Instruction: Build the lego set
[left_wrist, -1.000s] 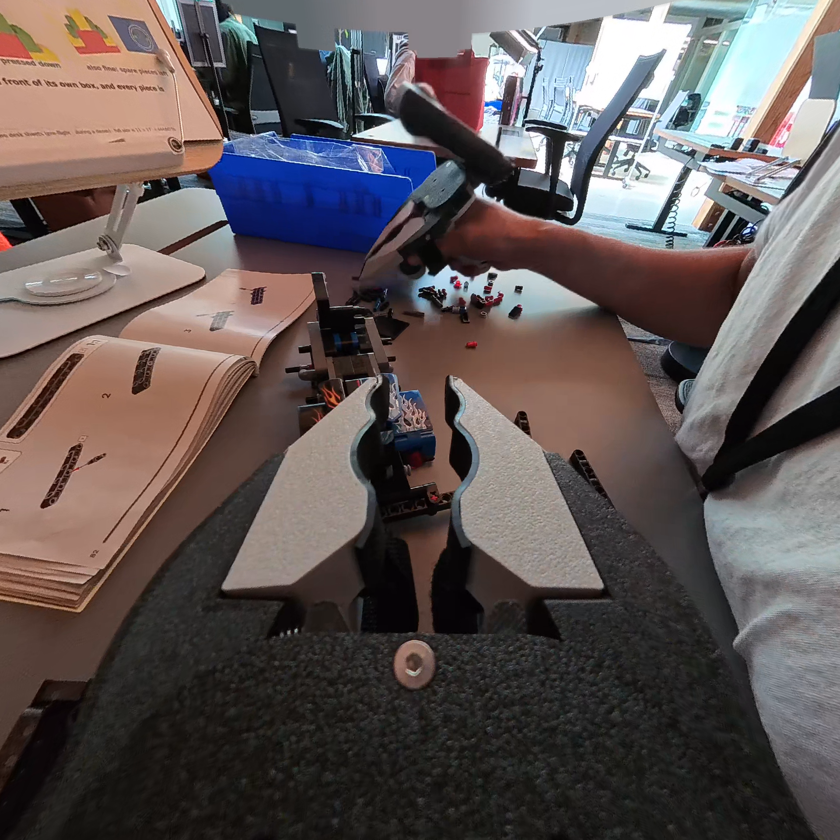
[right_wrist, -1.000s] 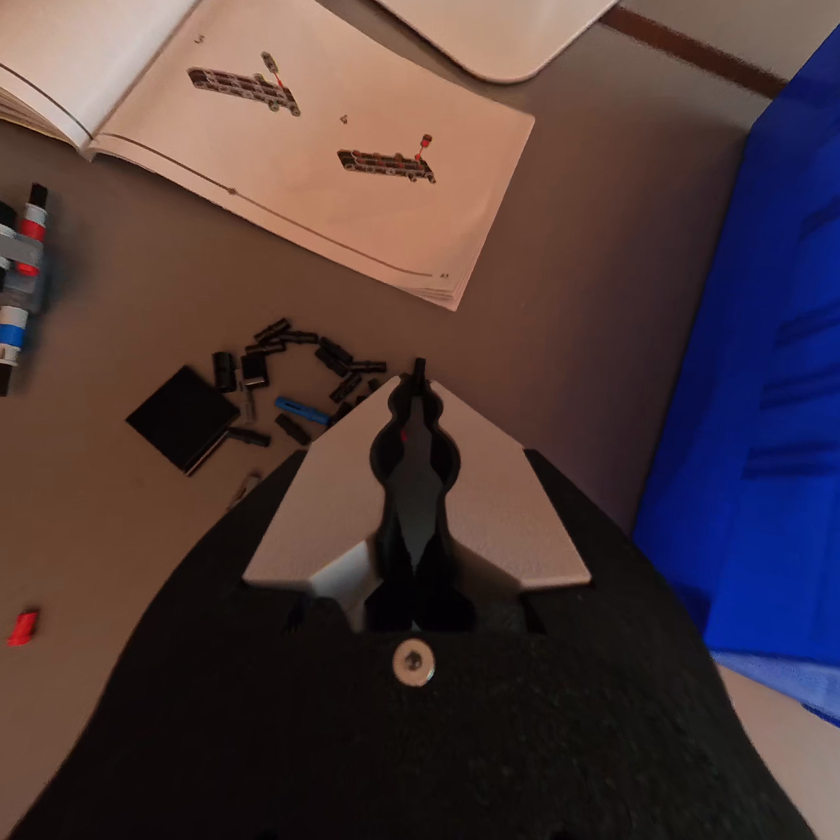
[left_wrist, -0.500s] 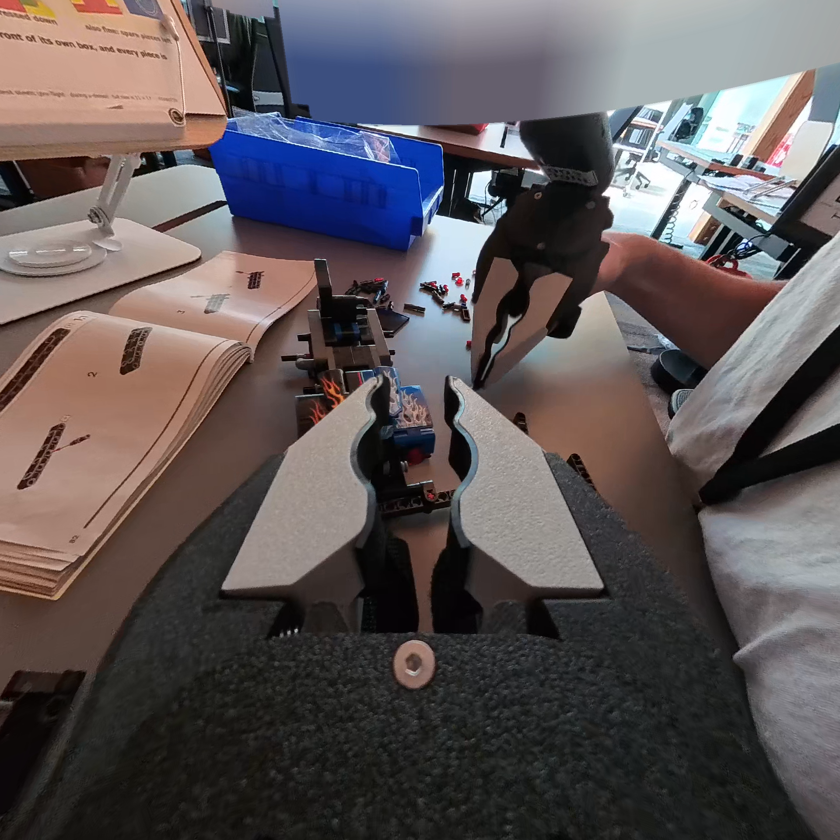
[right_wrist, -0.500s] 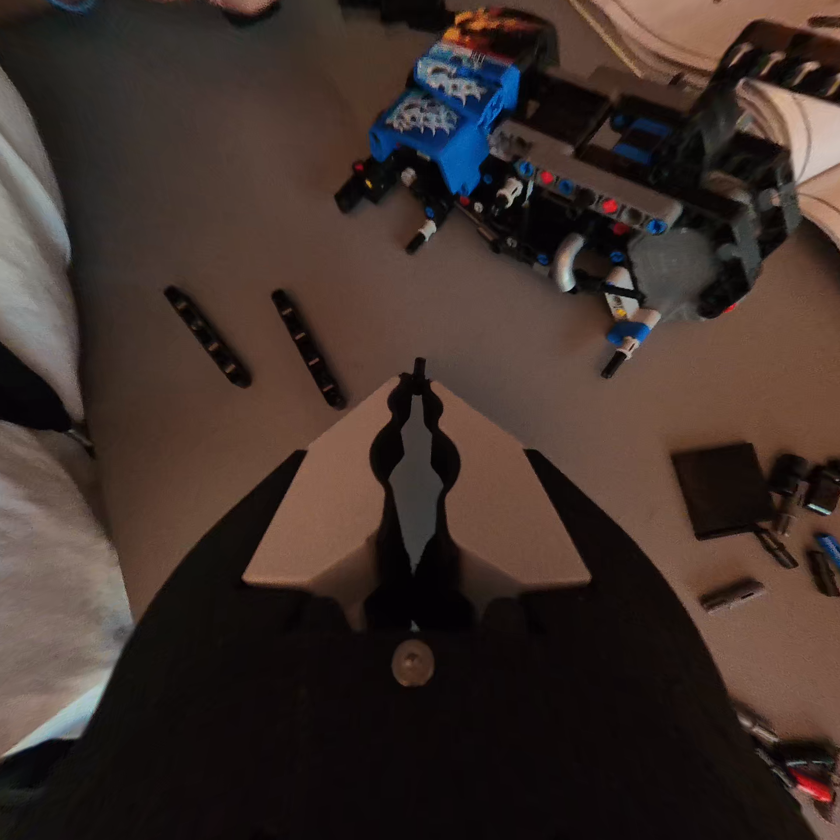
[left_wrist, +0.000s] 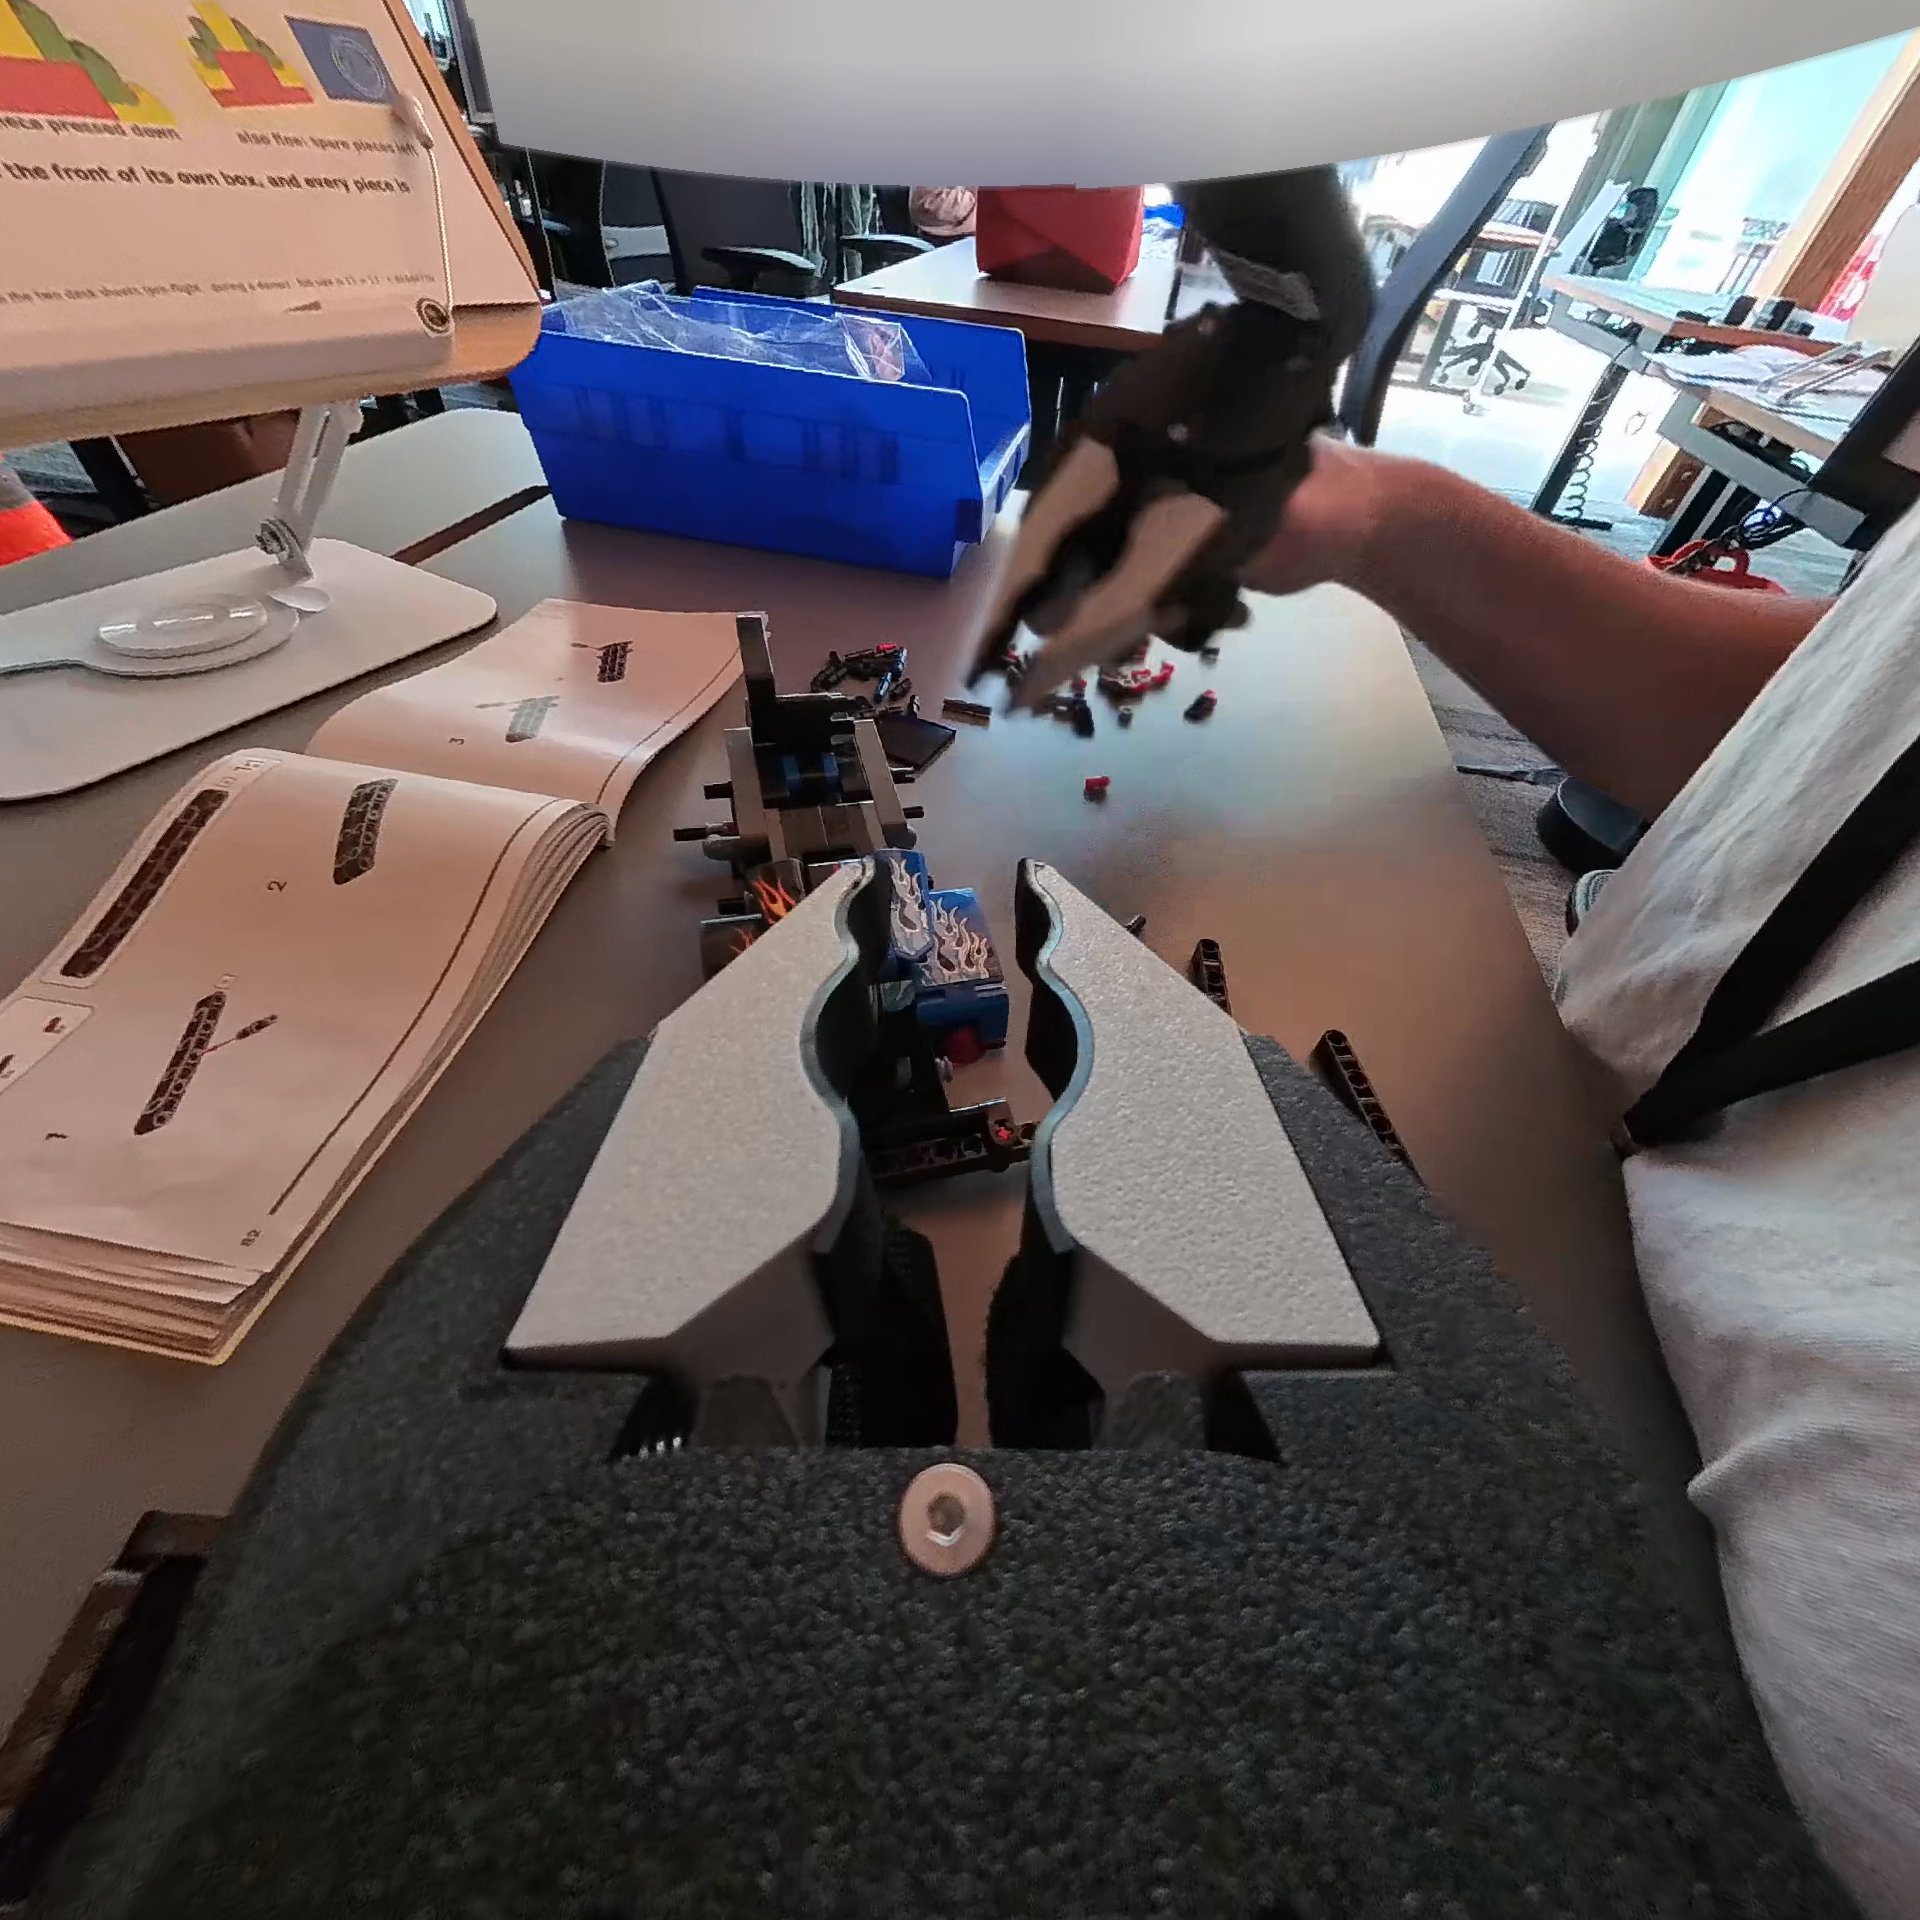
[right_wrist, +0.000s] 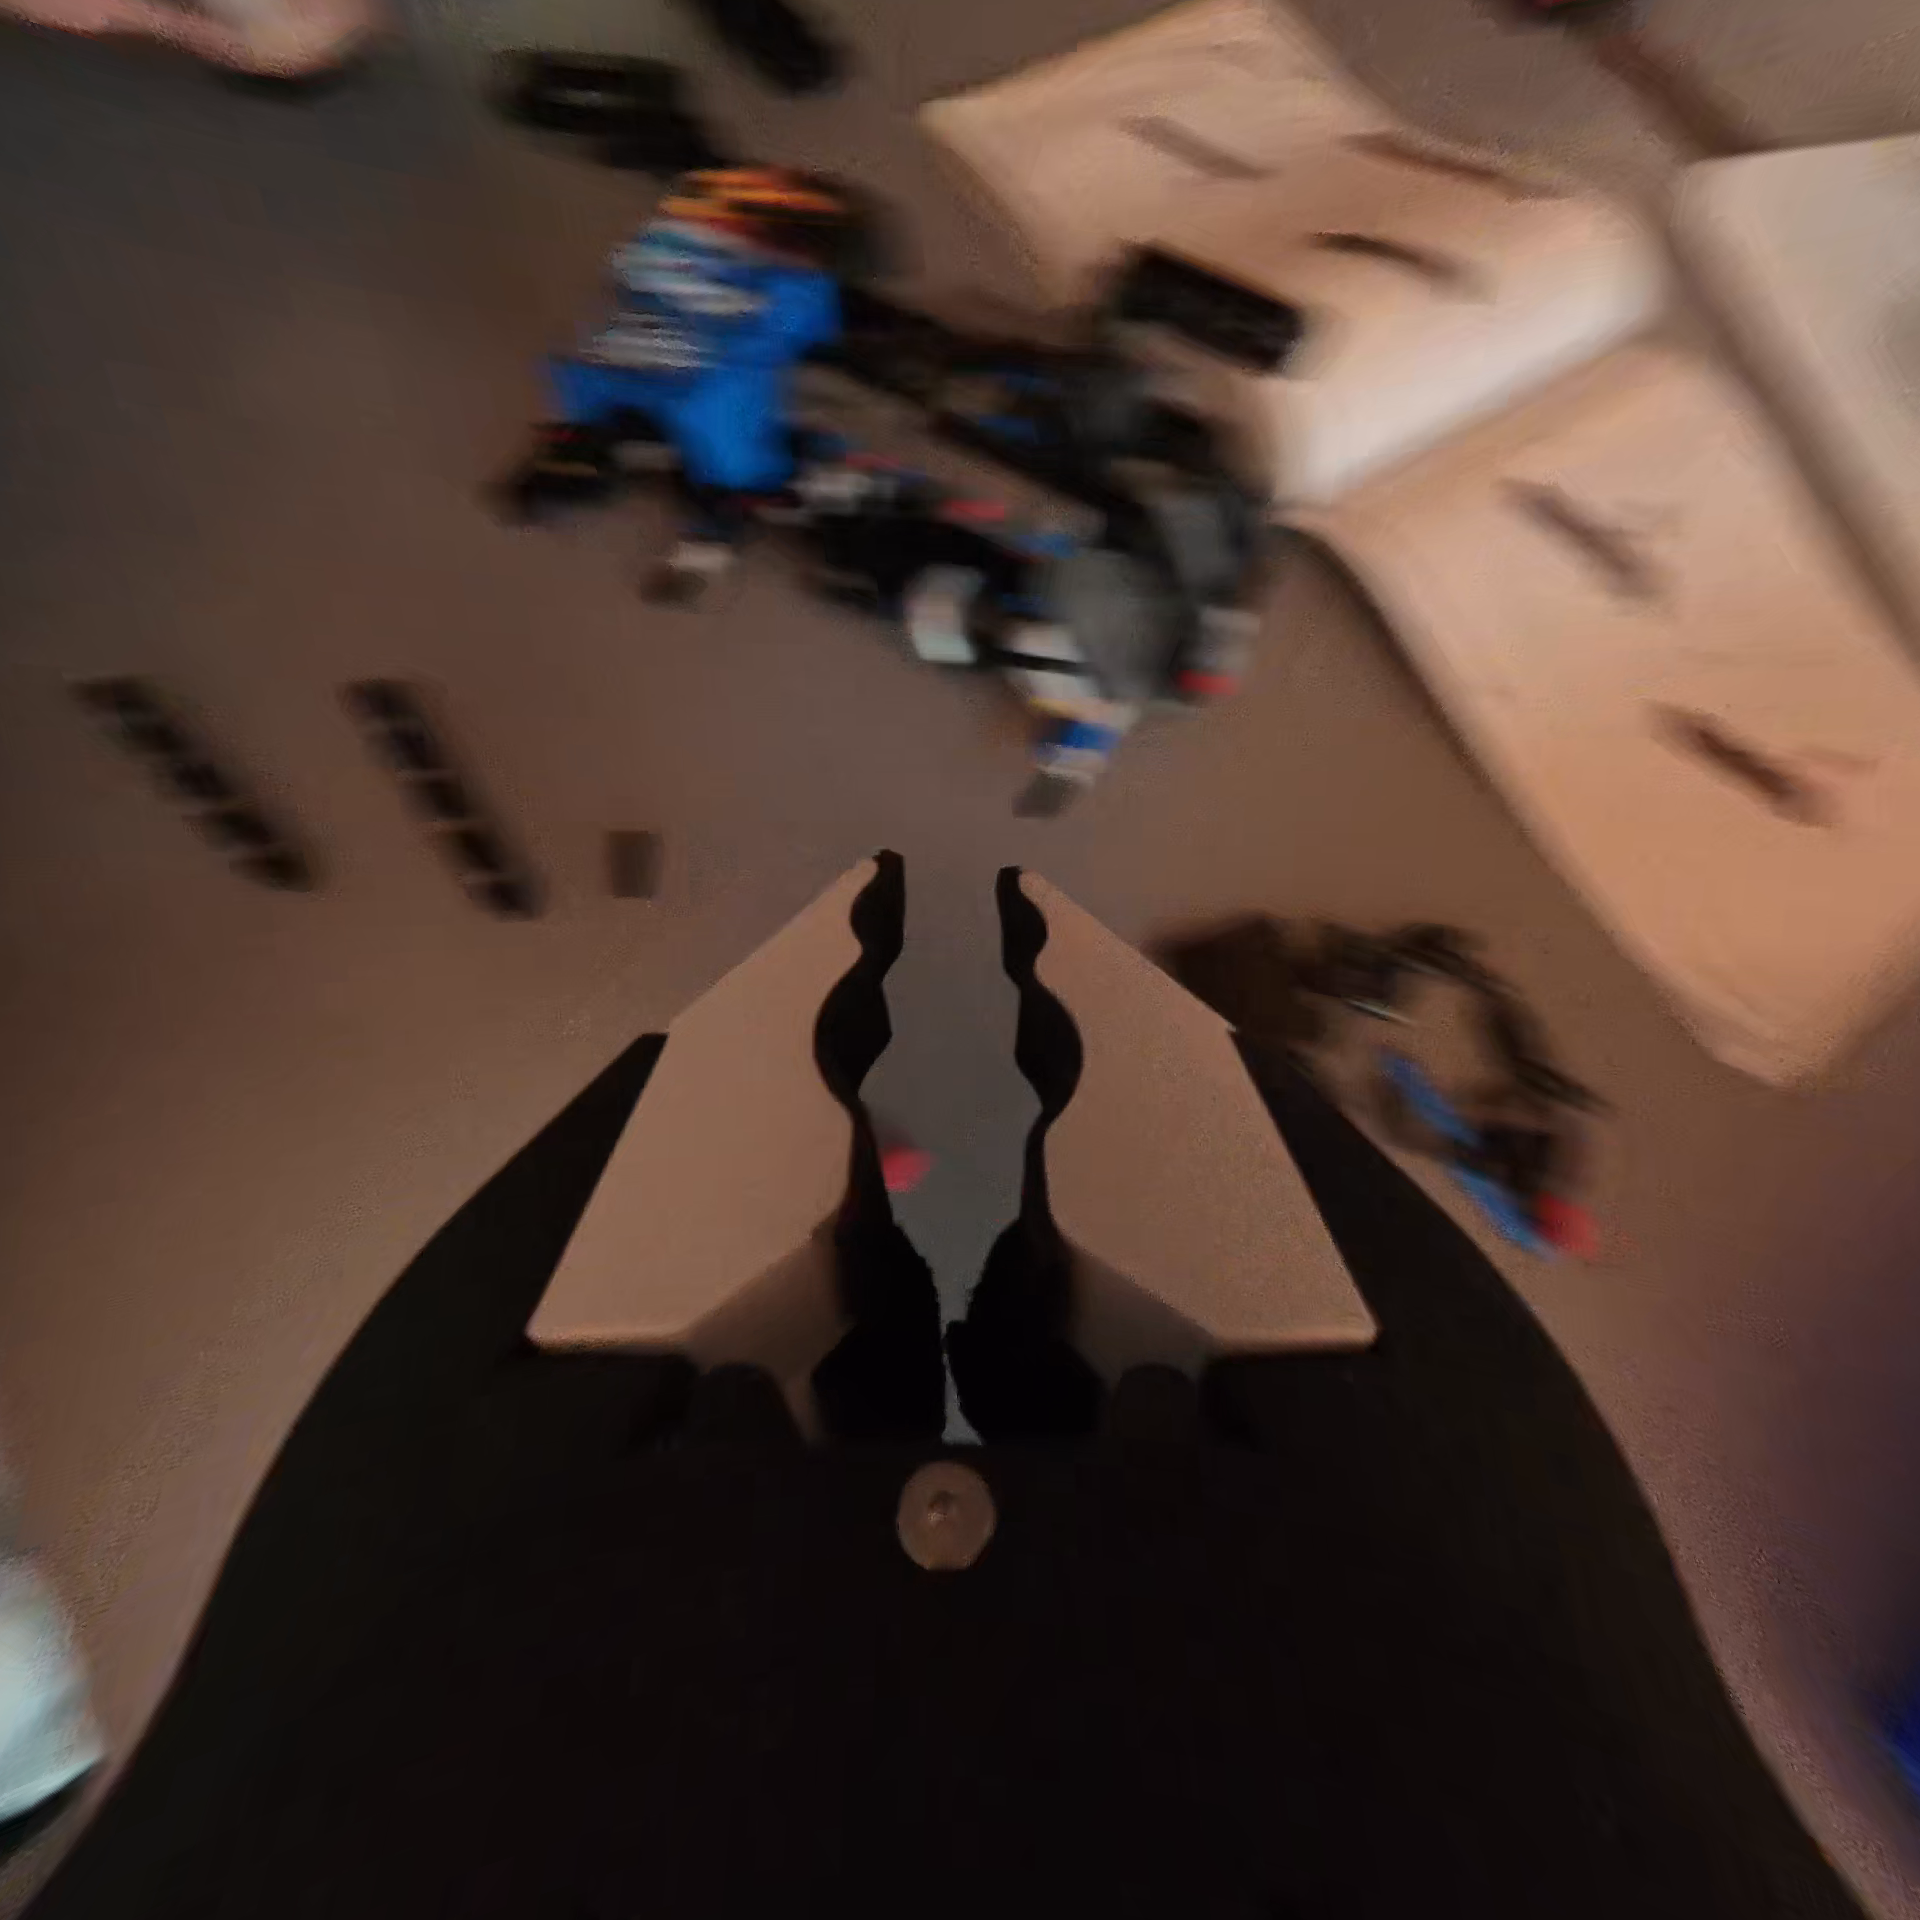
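A partly built lego vehicle (left_wrist: 821, 821) with a blue flame-printed front lies on the grey table (left_wrist: 1247, 852). My left gripper (left_wrist: 943, 894) is open, and its fingers straddle the blue front end. My right gripper (left_wrist: 1049, 644) hovers, blurred, over a scatter of small black and red pieces (left_wrist: 1101, 686) behind the vehicle. In the blurred right wrist view the right gripper (right_wrist: 948, 873) is open and empty, with the vehicle (right_wrist: 883, 447) ahead of it. Two black beams (right_wrist: 436, 790) and a small dark piece (right_wrist: 632, 862) lie on the table nearby.
An open instruction booklet (left_wrist: 312, 935) lies left of the vehicle. A blue bin (left_wrist: 769, 447) stands at the back. A sheet on a white stand (left_wrist: 208, 644) is at the back left. A person's arm (left_wrist: 1507, 613) and white shirt (left_wrist: 1766, 1039) fill the right side.
My right gripper was shut on a small black pin beside the vehicle. It has now opened and swung back over the loose pieces. The left gripper has not moved.
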